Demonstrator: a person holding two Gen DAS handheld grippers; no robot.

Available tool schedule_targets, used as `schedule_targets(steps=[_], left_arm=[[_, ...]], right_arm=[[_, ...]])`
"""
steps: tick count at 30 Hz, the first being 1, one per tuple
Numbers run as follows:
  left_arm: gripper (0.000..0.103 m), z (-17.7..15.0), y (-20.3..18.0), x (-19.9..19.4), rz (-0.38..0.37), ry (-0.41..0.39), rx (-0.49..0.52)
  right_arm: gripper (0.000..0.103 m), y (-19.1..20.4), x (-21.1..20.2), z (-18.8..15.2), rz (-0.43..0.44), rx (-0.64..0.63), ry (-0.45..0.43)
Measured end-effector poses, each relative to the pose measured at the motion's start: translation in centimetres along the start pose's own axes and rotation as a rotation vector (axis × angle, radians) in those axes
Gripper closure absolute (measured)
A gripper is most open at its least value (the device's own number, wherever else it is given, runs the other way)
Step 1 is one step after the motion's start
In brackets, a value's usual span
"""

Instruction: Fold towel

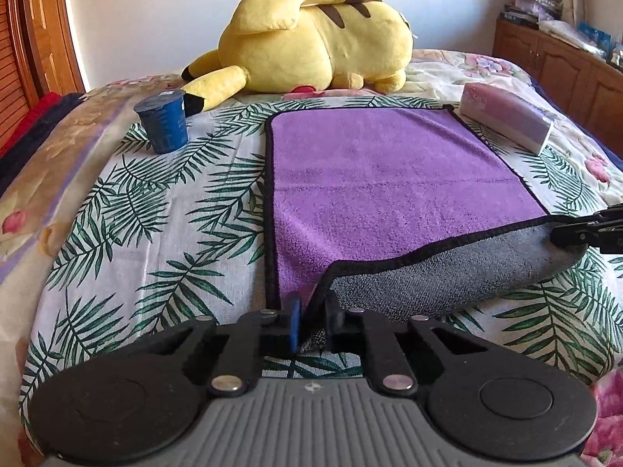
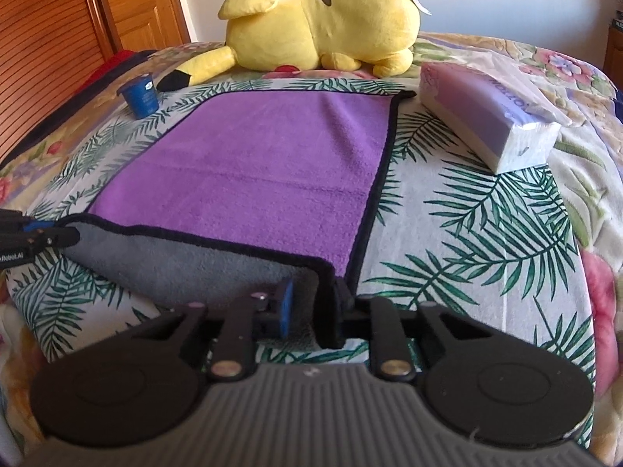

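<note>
The towel's (image 1: 389,179) near corners are pinched by both closed tools (image 1: 311,311) (image 2: 311,307); the free far edge lies ahead, toward the bed's (image 1: 155,194) far edge.

Can't read the label on the blue cup (image 2: 141,95), way too small. The right hand-held gripper (image 1: 584,229) is mostly chopped off by the left view's edge. Tissue pack (image 2: 486,116) lettering is blurry, and the stuff piled on the cabinet (image 1: 560,54) is just mush.
</note>
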State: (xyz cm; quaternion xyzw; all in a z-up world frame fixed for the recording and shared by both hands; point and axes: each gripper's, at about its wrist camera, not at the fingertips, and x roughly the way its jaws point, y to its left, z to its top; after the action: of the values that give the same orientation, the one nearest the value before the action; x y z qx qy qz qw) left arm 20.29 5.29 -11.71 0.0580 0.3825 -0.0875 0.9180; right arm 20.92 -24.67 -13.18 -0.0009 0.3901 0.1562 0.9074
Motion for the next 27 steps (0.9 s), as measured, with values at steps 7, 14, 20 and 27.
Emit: schedule_targets(steps=[7,14,20,27], left_arm=[[0.096,0.5,-0.1,-0.9,-0.007,-0.041,0.001],[0.097,1.4,-0.4,-2.7,-0.015,-0.115,0.015],[0.097,2.1,-0.8,-3.9,-0.021,-0.173,0.021],[0.097,2.5,-0.9,-3.5,-0.006,-0.201,0.047]], right_arm=[[0.095,0.1,-0.2,0.0,-0.001,-0.02,-0.02],[0.096,0.1,-1.2,0.4,-0.009,-0.022,-0.079],[0.096,0.1,-2.3,1.2,-0.015,-0.023,-0.149],[0.097,0.0,-2.5,1.3,-0.006,-0.044,-0.189]])
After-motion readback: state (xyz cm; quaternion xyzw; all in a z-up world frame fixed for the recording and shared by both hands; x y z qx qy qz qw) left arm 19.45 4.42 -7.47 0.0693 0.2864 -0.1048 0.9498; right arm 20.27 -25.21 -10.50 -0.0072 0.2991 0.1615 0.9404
